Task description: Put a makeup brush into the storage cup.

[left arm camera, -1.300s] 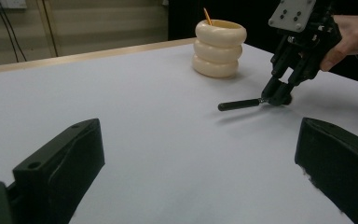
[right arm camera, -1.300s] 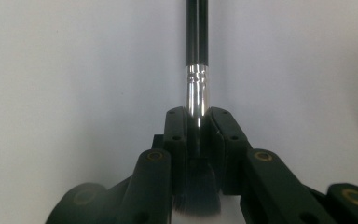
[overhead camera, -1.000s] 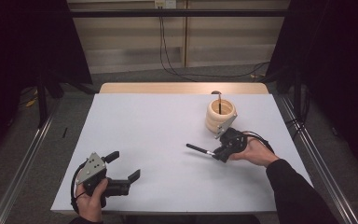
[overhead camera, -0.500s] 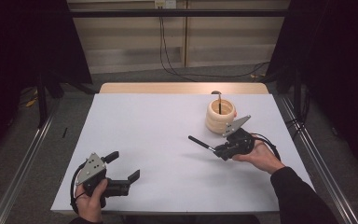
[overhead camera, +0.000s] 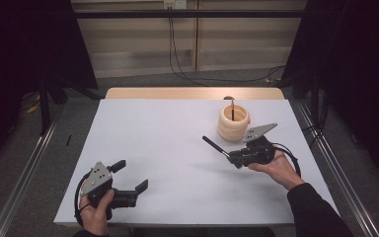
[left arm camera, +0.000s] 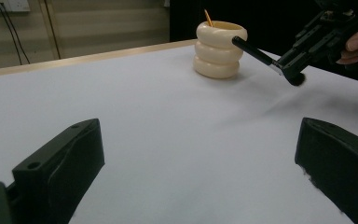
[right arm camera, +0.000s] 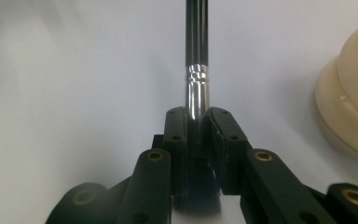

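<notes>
Black brush sits clamped at its metal collar in my right tongs, handle pointing left; the cream ringed cup stands just beyond, nearer this hand; my left tongs rest open, empty, near left.
</notes>
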